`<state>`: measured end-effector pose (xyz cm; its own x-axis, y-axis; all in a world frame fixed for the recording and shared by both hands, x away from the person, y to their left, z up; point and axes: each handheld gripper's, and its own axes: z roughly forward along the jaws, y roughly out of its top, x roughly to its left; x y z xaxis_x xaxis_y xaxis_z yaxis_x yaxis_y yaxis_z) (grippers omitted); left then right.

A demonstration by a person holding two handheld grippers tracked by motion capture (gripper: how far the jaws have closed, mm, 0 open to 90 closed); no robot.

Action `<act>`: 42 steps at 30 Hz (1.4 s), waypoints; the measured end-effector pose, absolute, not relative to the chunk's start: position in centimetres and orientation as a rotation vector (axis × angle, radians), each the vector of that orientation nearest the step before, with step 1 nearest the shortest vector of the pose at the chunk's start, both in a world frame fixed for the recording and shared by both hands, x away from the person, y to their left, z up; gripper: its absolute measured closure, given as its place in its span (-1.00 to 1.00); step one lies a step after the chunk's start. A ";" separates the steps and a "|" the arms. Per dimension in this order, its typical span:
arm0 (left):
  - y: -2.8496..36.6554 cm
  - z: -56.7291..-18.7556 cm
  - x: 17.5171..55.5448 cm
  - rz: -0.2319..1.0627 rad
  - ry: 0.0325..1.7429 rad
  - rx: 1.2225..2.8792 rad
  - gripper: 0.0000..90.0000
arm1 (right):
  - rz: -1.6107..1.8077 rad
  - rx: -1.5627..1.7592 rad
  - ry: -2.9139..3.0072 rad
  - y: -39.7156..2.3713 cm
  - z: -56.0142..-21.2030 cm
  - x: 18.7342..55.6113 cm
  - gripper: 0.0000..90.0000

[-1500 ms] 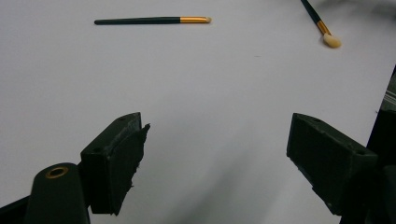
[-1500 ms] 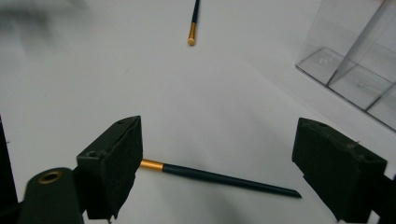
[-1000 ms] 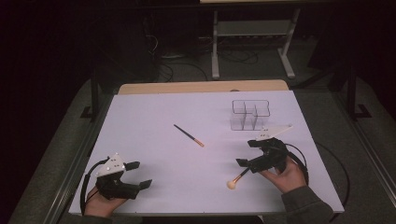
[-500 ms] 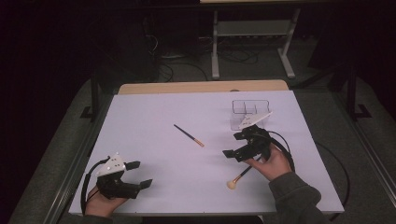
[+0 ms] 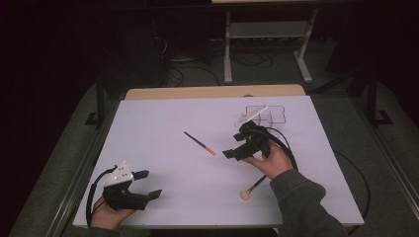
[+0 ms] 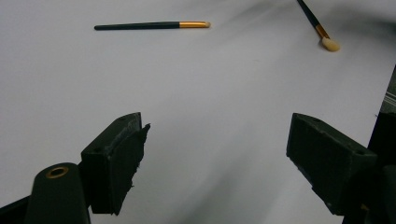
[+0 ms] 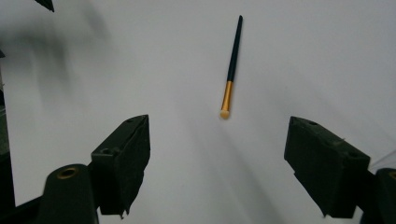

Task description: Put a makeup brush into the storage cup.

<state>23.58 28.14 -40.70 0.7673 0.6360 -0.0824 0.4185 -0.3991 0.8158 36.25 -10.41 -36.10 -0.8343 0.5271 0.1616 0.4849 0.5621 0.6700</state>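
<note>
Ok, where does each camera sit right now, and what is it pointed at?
High view: above the person's side, looking forward and down on the table; both forearms, left gripper, right gripper.
Left gripper view: on that gripper, past its open jaws at the thin brush and round-tip brush.
Right gripper view: past its open jaws at the thin brush.
All three share the thin brush.

Table point(image 5: 163, 197): white top, with a bare wooden strip point(image 5: 212, 92) along its far edge.
Floor point(image 5: 346, 113): grey carpet around the table.
Stand point(image 5: 269, 44): pale metal frame behind the table, feet on the floor.
Cables point(image 5: 183, 61): loose on the floor beyond the table.
Light: table lit, the room behind dark.
</note>
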 end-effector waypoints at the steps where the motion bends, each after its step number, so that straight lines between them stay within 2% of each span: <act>1: 28.1 -40.7 23.6 0.302 0.786 2.050 -0.59 | 1.132 0.885 2.733 -9.9 -36.0 36.7 -0.51; 15: 28.0 -40.7 23.7 0.298 0.778 2.051 -0.59 | 1.042 0.845 2.774 -6.7 -36.4 39.6 -0.45; 42: 28.1 -40.7 23.6 0.300 0.776 2.055 -0.59 | 0.867 0.855 2.875 -1.7 -39.7 43.3 -0.15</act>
<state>23.57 28.12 -40.75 0.7744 0.6278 -0.0789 0.4119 -0.4055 0.8160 43.31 -1.66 -39.73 -0.8498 0.5098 0.1342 0.4990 0.6958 0.5165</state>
